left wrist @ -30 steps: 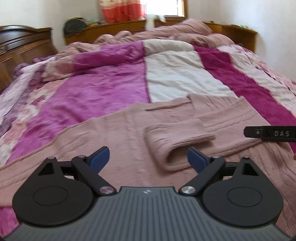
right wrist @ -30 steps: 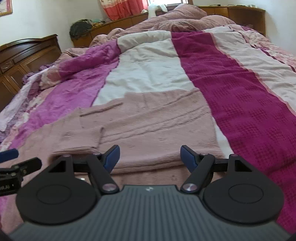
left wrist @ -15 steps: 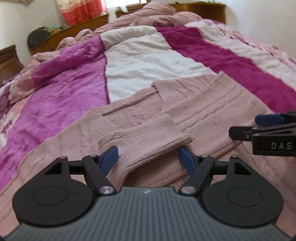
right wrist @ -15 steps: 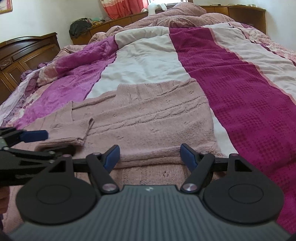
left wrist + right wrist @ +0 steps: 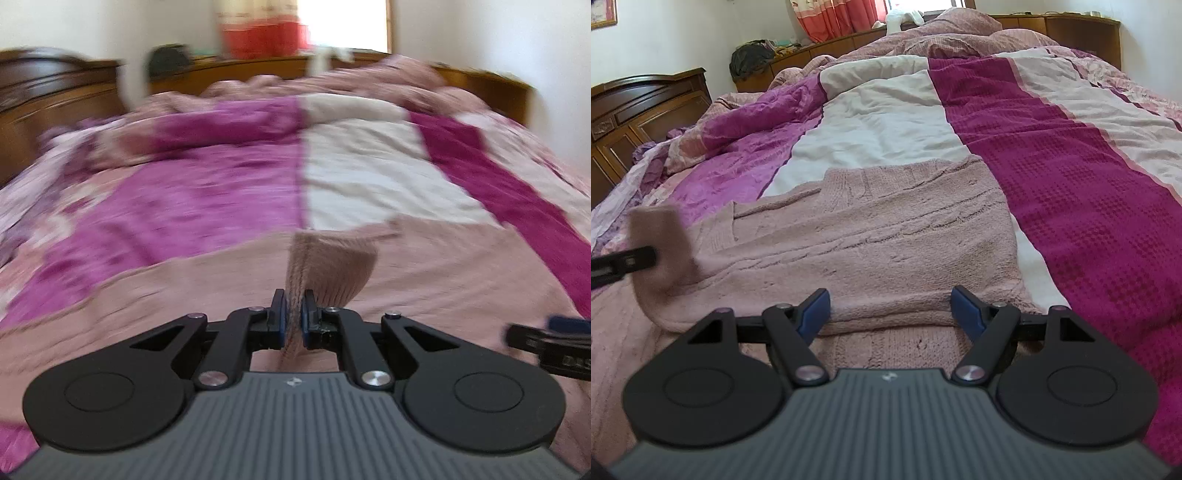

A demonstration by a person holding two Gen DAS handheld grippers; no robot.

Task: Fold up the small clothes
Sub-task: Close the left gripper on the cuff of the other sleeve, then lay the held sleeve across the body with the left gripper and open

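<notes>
Pinching sweater cuff (image 5: 325, 269), left gripper (image 5: 293, 321); right gripper (image 5: 890, 310) agape over striped bedspread (image 5: 1052, 155).

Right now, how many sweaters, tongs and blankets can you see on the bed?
Pink knitted sweater: 1
Black tongs with blue pads: 2, left tongs and right tongs
Striped magenta and white blanket: 1
Total: 4

Matt knitted sweater (image 5: 886, 240), waffle-textured bedspread (image 5: 1071, 177), glossy wooden headboard (image 5: 642, 110)

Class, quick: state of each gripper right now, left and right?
Left gripper: shut on the pink sweater's sleeve cuff.
Right gripper: open, holding nothing, above the folded sweater.
</notes>
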